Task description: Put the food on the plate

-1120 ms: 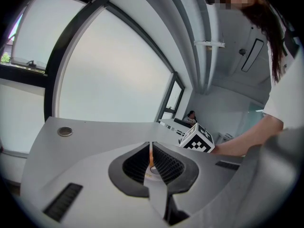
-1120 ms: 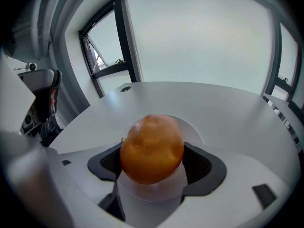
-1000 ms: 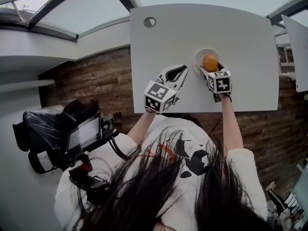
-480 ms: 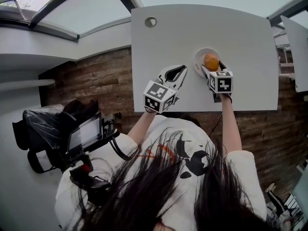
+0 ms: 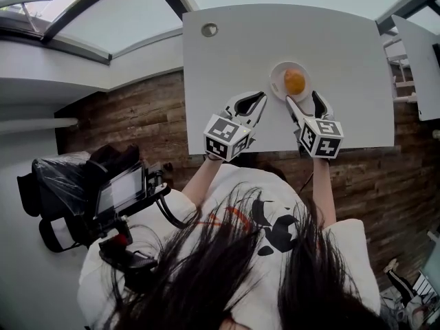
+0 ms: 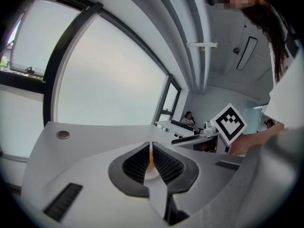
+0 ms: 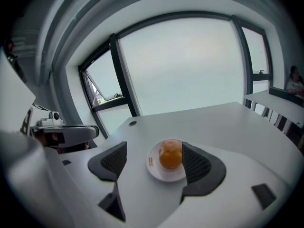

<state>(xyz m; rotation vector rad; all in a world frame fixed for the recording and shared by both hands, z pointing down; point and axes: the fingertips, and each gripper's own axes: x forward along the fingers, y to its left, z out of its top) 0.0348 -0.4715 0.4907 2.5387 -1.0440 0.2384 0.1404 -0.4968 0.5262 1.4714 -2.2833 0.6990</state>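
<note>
An orange round piece of food [image 5: 294, 82] rests on a small white plate [image 5: 280, 81] on the white table [image 5: 344, 40]. My right gripper [image 5: 305, 102] stands open just short of the plate's near rim, with nothing between its fingers. In the right gripper view the food [image 7: 170, 155] sits on the plate [image 7: 156, 171] ahead of the open right gripper [image 7: 154, 153], close to its right finger. Left of the plate, my left gripper [image 5: 253, 104] lies low over the table, shut and empty. In the left gripper view a sliver of orange shows through the thin slit of the shut left gripper [image 6: 150, 152].
A round metal grommet [image 5: 209, 29] sits at the table's far left corner. The table's near edge runs just under both grippers, with wooden floor [image 5: 137, 115] beyond it. Another white table [image 5: 423, 53] stands to the right.
The right gripper has let go of the food and drawn back toward me, its jaws now open. The food stays on the plate. The left gripper has barely moved.
</note>
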